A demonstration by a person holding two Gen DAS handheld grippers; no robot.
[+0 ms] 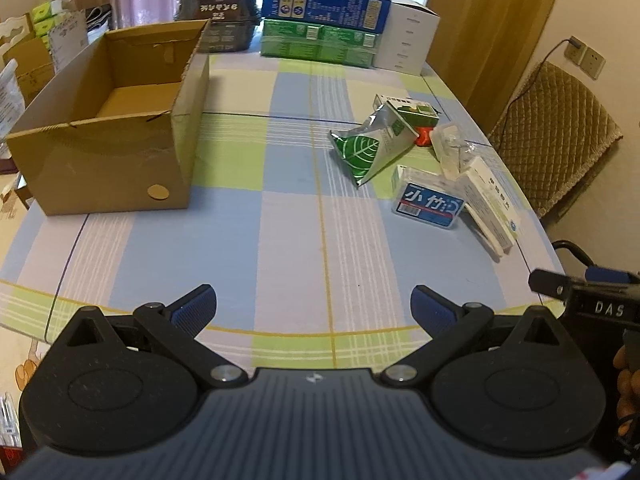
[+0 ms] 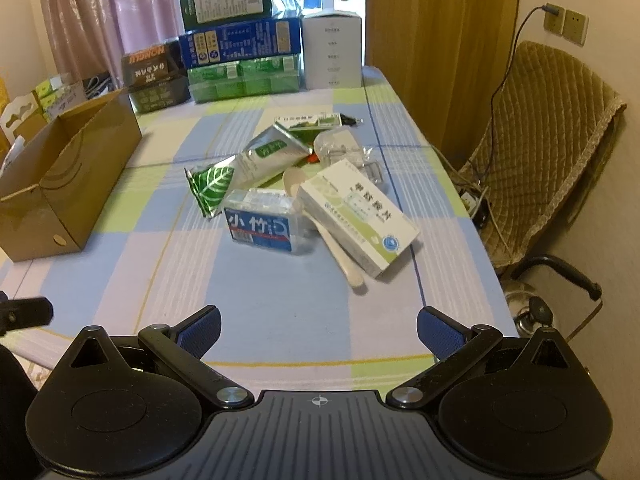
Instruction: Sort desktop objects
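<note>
A loose pile lies on the checked tablecloth: a silver and green tube [image 2: 244, 168] [image 1: 368, 148], a blue-labelled clear box [image 2: 264, 224] [image 1: 430, 202], a white and green medicine box [image 2: 360, 220] [image 1: 490, 204], a white spoon [image 2: 344, 256], a clear plastic piece [image 2: 340, 148] and a flat green box [image 2: 310, 121] [image 1: 416, 110]. An empty open cardboard box [image 1: 108, 128] [image 2: 64, 184] stands at the left. My left gripper [image 1: 314, 308] is open above the near table edge. My right gripper [image 2: 318, 334] is open too, short of the pile. Neither holds anything.
Stacked cartons [image 2: 240, 40] [image 1: 324, 20] and a white box [image 2: 332, 52] line the table's far end. A padded chair [image 2: 540, 152] stands off the right edge, with cables and a wall socket [image 2: 564, 22] behind it. The other gripper's body [image 1: 592, 300] shows at the right.
</note>
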